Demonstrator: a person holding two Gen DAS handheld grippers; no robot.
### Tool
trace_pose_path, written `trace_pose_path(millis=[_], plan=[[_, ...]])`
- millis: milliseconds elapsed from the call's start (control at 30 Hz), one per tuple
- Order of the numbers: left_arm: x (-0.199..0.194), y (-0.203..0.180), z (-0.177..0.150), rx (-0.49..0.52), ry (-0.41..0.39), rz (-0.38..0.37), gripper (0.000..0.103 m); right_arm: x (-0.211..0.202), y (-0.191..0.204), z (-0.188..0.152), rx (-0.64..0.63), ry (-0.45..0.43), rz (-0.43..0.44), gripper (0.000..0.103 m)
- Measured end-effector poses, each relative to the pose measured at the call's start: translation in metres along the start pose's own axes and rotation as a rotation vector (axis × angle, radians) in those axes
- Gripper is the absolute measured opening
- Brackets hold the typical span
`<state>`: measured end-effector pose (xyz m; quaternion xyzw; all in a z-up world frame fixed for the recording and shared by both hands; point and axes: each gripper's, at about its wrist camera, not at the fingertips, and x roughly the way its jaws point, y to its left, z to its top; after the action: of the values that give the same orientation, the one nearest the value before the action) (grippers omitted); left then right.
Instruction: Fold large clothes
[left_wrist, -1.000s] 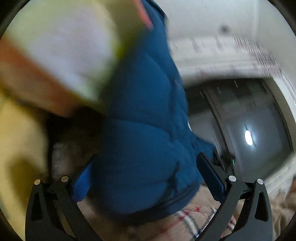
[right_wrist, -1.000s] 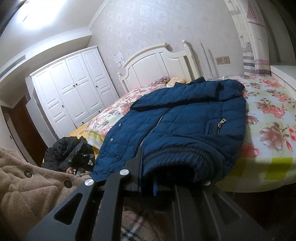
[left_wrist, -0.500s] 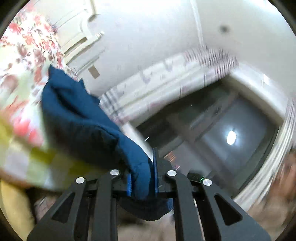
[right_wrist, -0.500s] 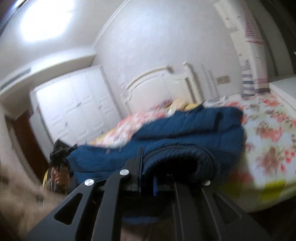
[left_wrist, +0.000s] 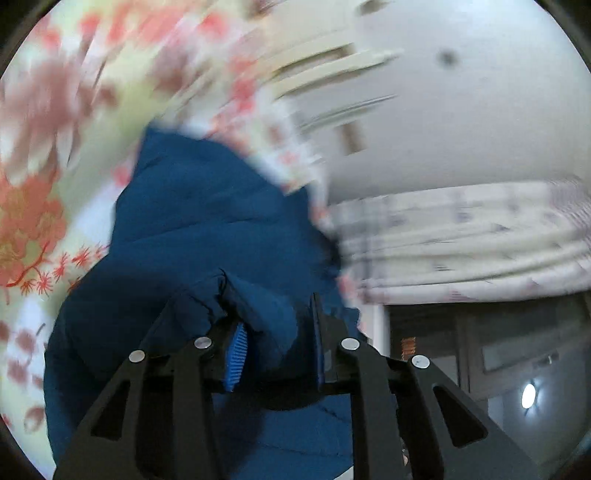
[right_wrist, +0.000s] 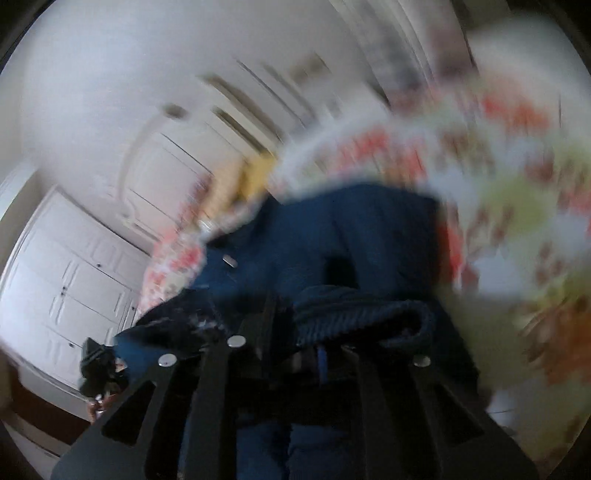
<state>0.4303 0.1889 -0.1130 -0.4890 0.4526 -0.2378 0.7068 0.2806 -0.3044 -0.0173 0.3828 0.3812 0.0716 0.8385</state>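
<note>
Two grippers carry one big blue jacket (left_wrist: 207, 236) over the bed (left_wrist: 33, 206), and both views are smeared by fast motion. The jacket hangs half lifted: most of it spreads across the flowered sheet, and its near edge is up between the tools.

To do this step well, I think both hands should travel together at the same height, so the padded cloth does not twist or sag in the middle. The fold line should stay straight and the lifted edge should come down flat on the part that lies on the bed. A thick jacket like this will probably spring back, so a slow lay-down is better than a throw.

The left gripper (left_wrist: 275, 354) is clenched on a puffy fold of the jacket; its jaws have just been opening a little, yet the blue pads still press the cloth from both sides. The right gripper (right_wrist: 291, 354) has the ribbed cuff (right_wrist: 354, 317) between its fingers, and its jaws have just been opening too. It seems to grasp the cuff, though the blur makes this less sure.

No brand, label or writing can be read anywhere; only a small metal zip pull (right_wrist: 229, 261) shows on the jacket.
</note>
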Motion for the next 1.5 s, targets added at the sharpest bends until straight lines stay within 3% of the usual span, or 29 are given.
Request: trace_pose_path(millis=[33,67,133,200,233,267,333,367,400,500,567,633,733,767,867,967,1067,1133,1233,1367,1433,1500], plan=[[0.0,0.008,0.001,-0.016,0.016,-0.054,0.013,0.002,-0.008,-0.001,0.018,0.001,0.031,0.019],[-0.004,0.012,0.004,-0.017,0.032,-0.11,0.013,-0.001,-0.018,0.001,0.037,-0.014,0.132,0.023],[-0.01,0.014,0.013,-0.01,0.088,-0.221,0.013,-0.005,-0.028,0.004,0.054,-0.012,0.27,0.042],[-0.013,0.021,0.028,-0.061,0.128,-0.282,0.013,-0.01,-0.036,0.014,0.069,-0.022,0.345,0.098],[-0.01,0.025,0.035,-0.098,0.149,-0.281,0.013,-0.017,-0.039,0.02,0.087,-0.069,0.358,0.101],[-0.004,0.03,0.042,-0.149,0.175,-0.291,0.013,-0.024,-0.044,0.027,0.132,-0.122,0.403,0.101],[-0.002,0.037,0.043,-0.238,0.21,-0.332,0.013,-0.029,-0.066,0.044,0.319,-0.178,0.59,0.101],[-0.001,0.038,0.043,-0.277,0.219,-0.34,0.013,-0.031,-0.071,0.05,0.362,-0.203,0.612,0.101],[0.001,0.037,0.044,-0.282,0.224,-0.323,0.013,-0.035,-0.072,0.056,0.346,-0.226,0.581,0.101],[-0.007,0.018,0.03,-0.16,0.289,-0.189,0.013,-0.049,-0.062,0.064,0.133,-0.229,0.293,0.101],[-0.026,0.013,0.018,-0.073,0.294,-0.17,0.013,-0.051,-0.056,0.055,-0.01,-0.174,0.22,0.101],[-0.049,0.004,0.009,0.037,0.26,-0.157,0.013,-0.05,-0.058,0.043,-0.079,-0.122,0.201,0.101],[-0.086,-0.011,-0.001,0.214,0.187,-0.239,0.013,-0.049,-0.071,0.02,-0.138,-0.052,0.172,0.101],[-0.093,-0.014,-0.002,0.263,0.148,-0.214,0.013,-0.044,-0.075,0.014,-0.144,-0.035,0.176,0.101],[-0.082,-0.02,0.0,0.319,0.1,-0.068,0.013,-0.026,-0.08,0.0,-0.157,-0.003,0.213,0.101],[-0.045,-0.03,-0.007,0.495,0.109,0.127,0.013,-0.022,-0.064,-0.004,-0.206,-0.012,0.254,0.095],[-0.024,-0.041,-0.022,0.703,0.116,0.238,0.013,-0.014,-0.048,-0.004,-0.284,0.018,0.185,0.087],[-0.017,-0.047,-0.027,0.795,0.116,0.277,0.013,-0.012,-0.038,-0.003,-0.335,0.033,0.148,0.087],[-0.005,-0.051,-0.018,0.847,0.142,0.304,0.013,-0.012,-0.028,0.002,-0.383,0.036,0.135,0.084],[0.009,-0.053,0.001,0.845,0.19,0.315,0.013,-0.012,-0.02,0.005,-0.416,0.043,0.109,0.071],[0.019,-0.06,0.004,0.87,0.208,0.323,0.013,-0.01,-0.017,0.004,-0.437,0.046,0.088,0.062],[0.028,-0.064,0.003,0.894,0.212,0.345,0.013,-0.012,-0.012,0.002,-0.46,0.033,0.057,0.038]])
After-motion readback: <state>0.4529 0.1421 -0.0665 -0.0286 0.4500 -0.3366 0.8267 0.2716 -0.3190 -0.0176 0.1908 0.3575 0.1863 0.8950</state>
